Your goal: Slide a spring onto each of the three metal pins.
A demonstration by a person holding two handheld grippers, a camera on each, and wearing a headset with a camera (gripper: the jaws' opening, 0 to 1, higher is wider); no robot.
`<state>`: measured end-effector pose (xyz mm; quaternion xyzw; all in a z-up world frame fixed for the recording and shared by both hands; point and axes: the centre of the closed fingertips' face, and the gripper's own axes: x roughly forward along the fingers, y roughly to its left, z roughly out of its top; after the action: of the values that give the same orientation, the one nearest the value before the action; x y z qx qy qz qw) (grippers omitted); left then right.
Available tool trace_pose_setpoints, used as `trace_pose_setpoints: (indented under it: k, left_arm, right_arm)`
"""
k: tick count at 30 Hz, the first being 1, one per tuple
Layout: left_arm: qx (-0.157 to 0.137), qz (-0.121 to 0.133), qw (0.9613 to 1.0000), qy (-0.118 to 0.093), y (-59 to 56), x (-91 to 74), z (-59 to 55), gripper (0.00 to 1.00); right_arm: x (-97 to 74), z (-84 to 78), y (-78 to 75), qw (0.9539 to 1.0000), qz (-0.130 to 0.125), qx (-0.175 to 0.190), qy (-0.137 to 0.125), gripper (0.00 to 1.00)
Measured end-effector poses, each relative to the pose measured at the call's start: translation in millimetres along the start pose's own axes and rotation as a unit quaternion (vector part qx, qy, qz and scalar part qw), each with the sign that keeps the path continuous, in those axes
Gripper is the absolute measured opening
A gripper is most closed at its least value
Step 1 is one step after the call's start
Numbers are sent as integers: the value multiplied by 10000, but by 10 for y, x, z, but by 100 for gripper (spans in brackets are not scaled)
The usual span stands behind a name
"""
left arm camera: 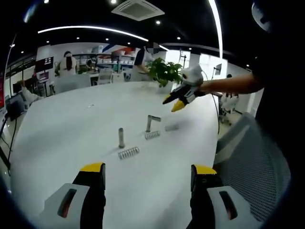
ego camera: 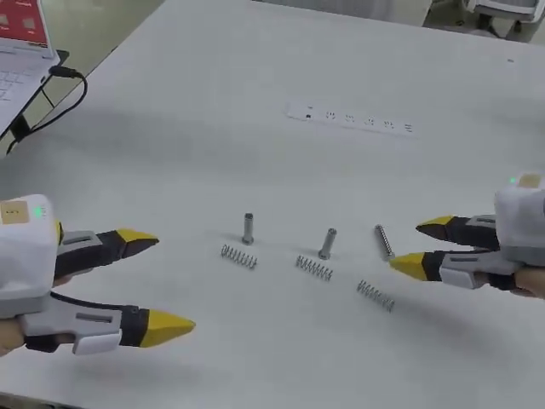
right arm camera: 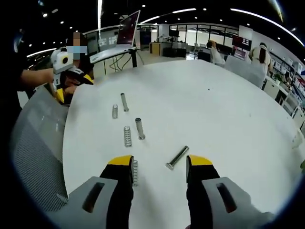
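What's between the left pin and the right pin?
The middle pin, standing, with a spring lying just on the person's side of it; head view.

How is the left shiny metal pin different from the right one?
The left silver metal pin stands upright; the right silver metal pin lies on its side. The right pin is close to the right gripper; the left pin is far from it. Neither wears a coiled wire spring yet.

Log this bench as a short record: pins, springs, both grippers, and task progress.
pins: three metal pins; left pin and middle pin upright, right pin lying down
springs: three springs lying loose on the table, one before each pin
left gripper: open, empty
right gripper: open, near the right pin
progress: no spring on a pin yet
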<state>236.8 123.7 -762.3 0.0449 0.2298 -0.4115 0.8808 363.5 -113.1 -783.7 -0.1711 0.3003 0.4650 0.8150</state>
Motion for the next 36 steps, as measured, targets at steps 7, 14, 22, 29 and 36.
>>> trace_pose_setpoints:
  k: [7,14,22,29,36]
  left_arm:
    - [4,-3,10000,34,8,-3,-20,69]
    - [5,19,10000,74,16,-12,-40,69]
    - [97,20,9997,214,-10,-20,-86,68]
    - [65,53,9997,241,13,-40,-118,68]
    - [35,94,9996,253,35,-70,-147,67]
  right_arm:
    - [149,37,-187,9989,-65,439,133,35]
    - [340,18,-279,9970,-91,632,440,29]
    - [514,-88,-426,9889,-281,1272,721,20]
    - [599,-165,-444,9836,-335,1465,995,17]
    - [670,-239,-511,9778,-480,1667,1174,15]
